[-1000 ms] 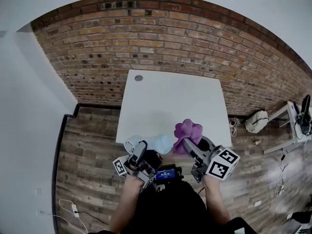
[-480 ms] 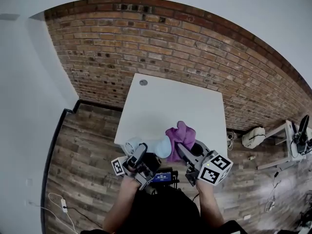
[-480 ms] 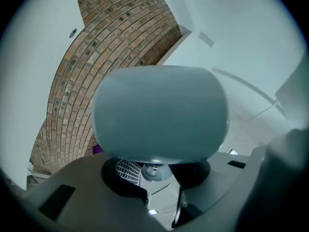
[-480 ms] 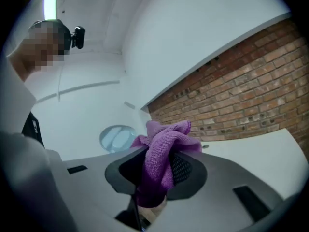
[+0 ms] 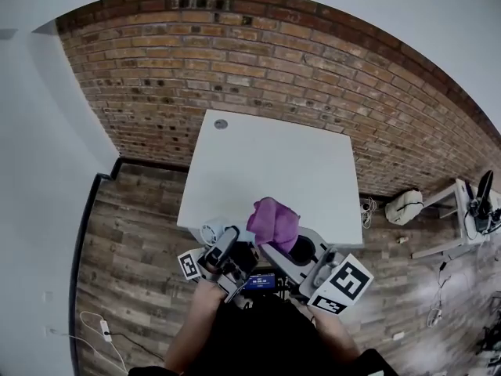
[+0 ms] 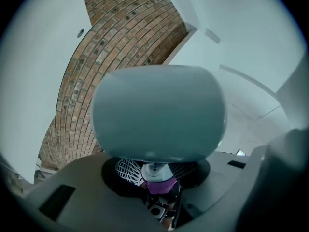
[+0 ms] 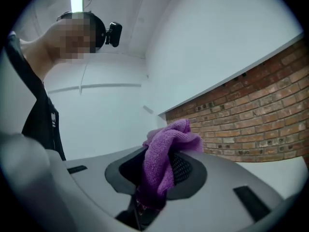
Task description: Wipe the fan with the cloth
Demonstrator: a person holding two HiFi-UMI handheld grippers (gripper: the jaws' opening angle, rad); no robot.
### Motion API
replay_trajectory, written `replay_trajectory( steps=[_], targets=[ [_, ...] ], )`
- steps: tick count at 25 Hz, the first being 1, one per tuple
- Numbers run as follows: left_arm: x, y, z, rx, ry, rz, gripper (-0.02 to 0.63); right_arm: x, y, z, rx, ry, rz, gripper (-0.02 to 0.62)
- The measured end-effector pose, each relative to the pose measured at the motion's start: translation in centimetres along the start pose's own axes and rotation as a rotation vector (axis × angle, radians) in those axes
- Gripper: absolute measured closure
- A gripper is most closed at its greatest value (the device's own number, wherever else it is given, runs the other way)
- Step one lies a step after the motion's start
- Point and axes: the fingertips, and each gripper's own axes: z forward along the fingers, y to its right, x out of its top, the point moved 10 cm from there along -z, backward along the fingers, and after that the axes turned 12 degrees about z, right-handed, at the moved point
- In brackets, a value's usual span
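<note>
My left gripper (image 5: 228,239) is shut on a small pale blue fan (image 5: 211,232), tilted upward at the near edge of the white table (image 5: 266,155). In the left gripper view the fan's rounded blue-grey body (image 6: 157,112) fills the middle, sitting between the jaws of the left gripper (image 6: 157,166). A purple cloth (image 5: 272,222) is bunched in my right gripper (image 5: 275,245), which is shut on it. The cloth hangs over the fan from the right and hides most of its body; only the white grille end shows. In the right gripper view the cloth (image 7: 161,156) droops out of the right gripper (image 7: 155,182).
A brick wall (image 5: 274,61) runs behind the table, and wooden floor (image 5: 133,233) lies around it. A small round disc (image 5: 221,124) sits on the table's far left corner. A pale bag (image 5: 404,206) lies on the floor at right, a cable with plug (image 5: 86,319) at lower left.
The right gripper has carried the purple cloth left and upward, from beside the fan to over it, so the blue body is now covered. The left gripper has kept still with the fan.
</note>
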Motion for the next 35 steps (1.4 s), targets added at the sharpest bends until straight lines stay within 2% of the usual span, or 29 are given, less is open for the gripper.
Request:
replay_trajectory(
  steps=[6,10,12,13,15,18,21,24,30,32,35],
  targets=[
    [0.3,0.2,-0.5,0.011,0.046,0.022,0.453,-1.4,0.8,-0.5,-0.009,-0.044,0.011,0.502],
    [1.2,0.6,-0.9,0.016,0.033,0.064,0.453,-2.8,3.5,-2.3,-0.172,-0.087,0.068,0.502],
    [1.3,0.9,-0.9,0.018,0.023,0.075,0.453,-2.5,4.0,-3.3,-0.201,-0.051,0.105,0.502],
    [1.3,1.0,-0.9,0.022,0.017,0.079,0.453,-2.0,3.6,-3.5,-0.179,-0.021,0.111,0.502],
    [1.2,1.0,-0.9,0.035,0.004,0.081,0.453,-0.6,1.9,-3.1,-0.077,0.031,0.1,0.502],
    [0.8,0.9,-0.9,0.046,-0.009,0.074,0.453,-0.2,-0.1,-1.0,0.064,0.026,0.085,0.502],
    [0.6,1.0,-0.6,0.04,-0.012,0.067,0.453,-1.2,0.7,-0.5,0.085,0.023,0.156,0.502],
    [1.1,1.7,-0.5,0.033,-0.033,0.093,0.453,-2.2,2.8,-1.3,0.031,0.033,0.224,0.502],
    [2.0,3.1,-0.1,0.003,-0.076,0.121,0.453,-6.1,7.8,-3.6,-0.236,-0.045,0.373,0.502],
    [2.4,3.3,0.1,0.013,-0.099,0.142,0.453,-6.5,8.1,-4.1,-0.227,-0.004,0.447,0.502],
    [2.9,3.5,-0.3,0.039,-0.091,0.145,0.453,-4.9,6.7,-3.8,-0.135,0.075,0.472,0.502]
  ],
)
